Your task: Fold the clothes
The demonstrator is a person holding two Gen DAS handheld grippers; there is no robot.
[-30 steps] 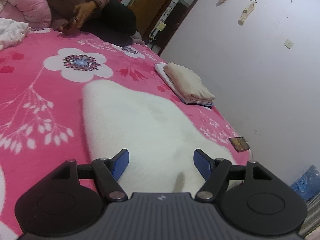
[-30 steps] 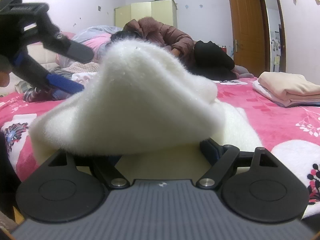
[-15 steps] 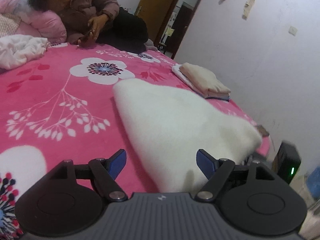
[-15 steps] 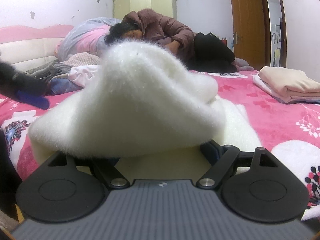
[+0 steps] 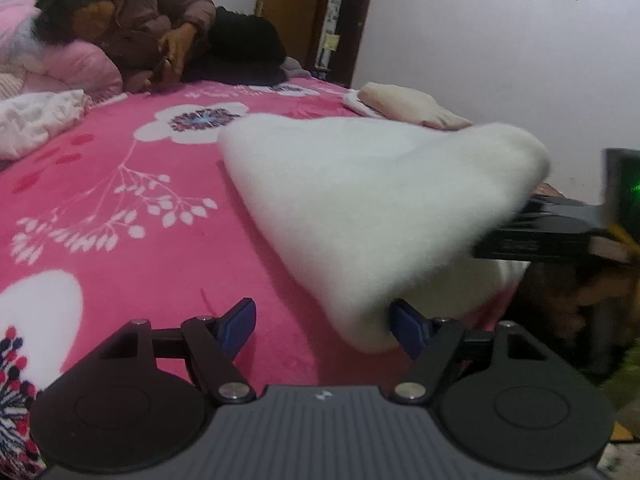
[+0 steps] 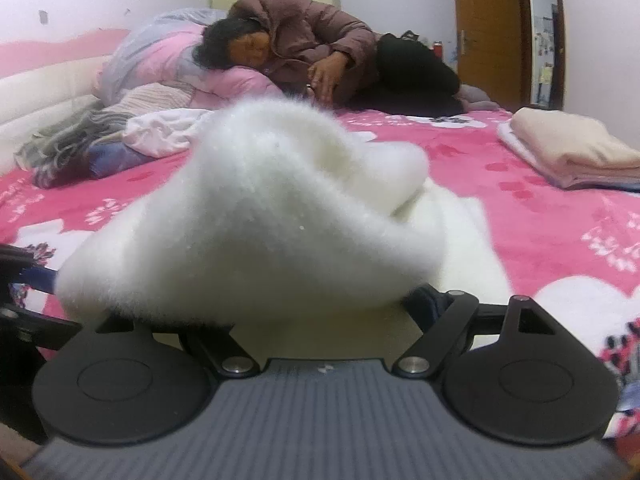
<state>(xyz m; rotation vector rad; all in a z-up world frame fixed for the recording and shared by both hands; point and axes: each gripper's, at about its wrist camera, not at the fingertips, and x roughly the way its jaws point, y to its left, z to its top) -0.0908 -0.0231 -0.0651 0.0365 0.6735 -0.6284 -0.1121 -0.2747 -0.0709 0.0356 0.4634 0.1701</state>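
Observation:
A fluffy white garment [image 5: 360, 200] lies on the pink floral bed [image 5: 120, 208]; its near right corner is lifted. My left gripper [image 5: 324, 326] is open, low over the bed, its right fingertip touching the garment's near edge. In the right wrist view the garment [image 6: 272, 216] drapes over my right gripper [image 6: 272, 312] and hides its fingertips; the wide-set arms look open. The right gripper also shows in the left wrist view [image 5: 552, 228], under the raised corner.
A folded beige and white stack [image 6: 576, 152] lies at the bed's right edge. A person [image 6: 320, 52] lies at the far end beside pillows. Loose clothes [image 6: 120, 136] are piled at the far left. The white wall [image 5: 500, 60] is on the right.
My left gripper has drawn back and to the left, off the garment, so the garment now lies to its right. The right gripper has raised the garment's corner. The right view has shifted a little.

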